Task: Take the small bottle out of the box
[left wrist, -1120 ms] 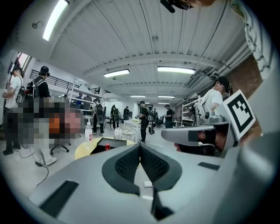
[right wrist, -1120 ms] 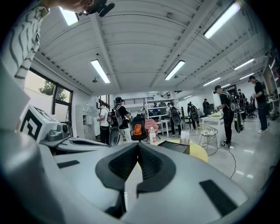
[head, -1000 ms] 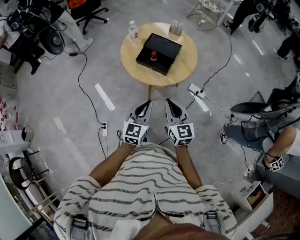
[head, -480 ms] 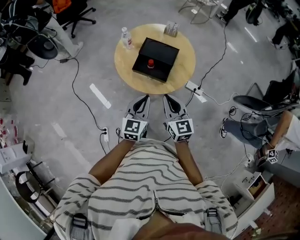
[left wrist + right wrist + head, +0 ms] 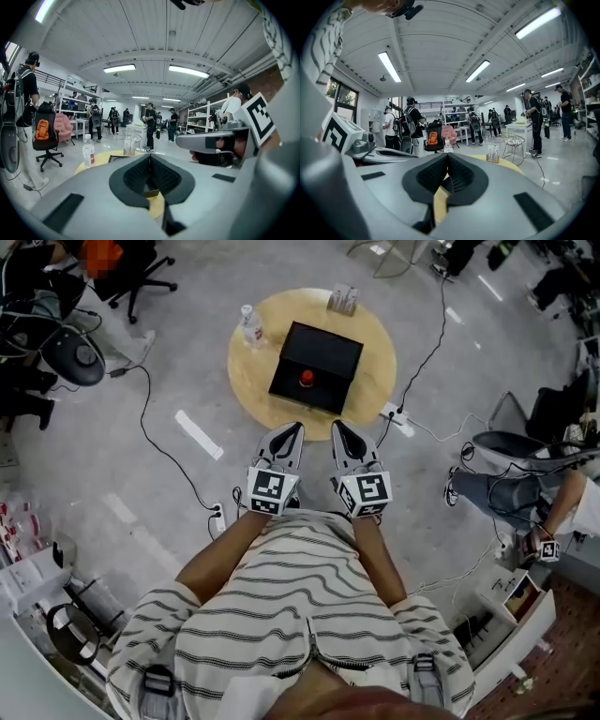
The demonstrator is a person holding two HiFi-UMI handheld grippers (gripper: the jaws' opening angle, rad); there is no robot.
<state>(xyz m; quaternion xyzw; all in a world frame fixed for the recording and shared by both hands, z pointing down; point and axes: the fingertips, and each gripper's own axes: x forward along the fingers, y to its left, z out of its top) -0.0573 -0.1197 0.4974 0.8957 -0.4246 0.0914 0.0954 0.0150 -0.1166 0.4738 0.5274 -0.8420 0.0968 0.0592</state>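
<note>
The round wooden table [image 5: 375,381] lies at twelve o'clock from the person in the striped shirt. Both claws are held out low, side by side. The left gripper [image 5: 294,430] is pressed together on nothing, and so is the right gripper [image 5: 338,427]. The small bottle [image 5: 306,379], red-capped, sits inside the black box [image 5: 328,348] mid-table. A water bottle [image 5: 250,326] stands at the box's ten o'clock.

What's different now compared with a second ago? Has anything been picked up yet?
The person has moved nearer: the tips of the left gripper and right gripper now meet the near edge of the round table in the head view. Nothing was grasped; both stay shut and empty. The small bottle still sits in the black box.
</note>
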